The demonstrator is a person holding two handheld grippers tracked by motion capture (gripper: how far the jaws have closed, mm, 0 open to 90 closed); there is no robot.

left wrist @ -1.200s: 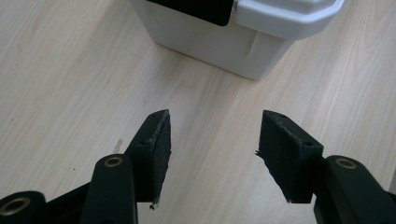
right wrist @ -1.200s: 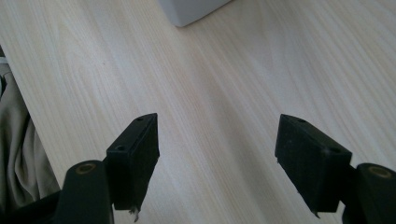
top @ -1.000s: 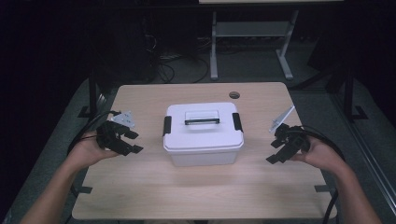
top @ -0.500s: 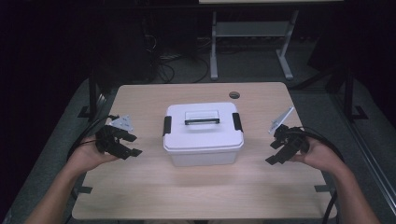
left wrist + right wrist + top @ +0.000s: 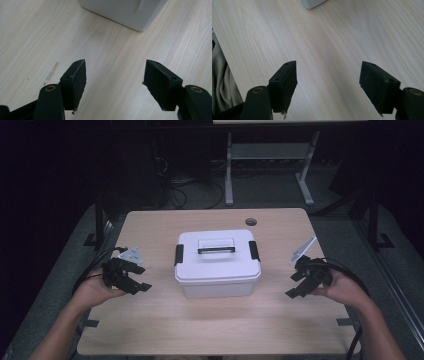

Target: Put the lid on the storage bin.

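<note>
A white plastic box point(image 5: 218, 264) with a clear handle and two black latches sits shut in the middle of the wooden table point(image 5: 200, 325). My left gripper point(image 5: 136, 279) hovers to its left, jaws wide apart and holding nothing. In the left gripper view, the gripper point(image 5: 115, 83) points at bare wood, with a corner of the box point(image 5: 125, 12) ahead. My right gripper point(image 5: 299, 284) is held to the right of the box, also open and holding nothing. The right gripper view has the gripper point(image 5: 328, 86) over bare wood and a box corner point(image 5: 312, 3) at the top.
A round cable hole point(image 5: 251, 222) lies near the table's far edge. Cables trail off both sides of the table. A metal stand point(image 5: 270, 165) and dark floor lie beyond the far edge. Light fabric point(image 5: 220, 85) shows past the table's near edge.
My left gripper has drifted slightly down and toward the near edge. The right gripper and the box have stayed put.
</note>
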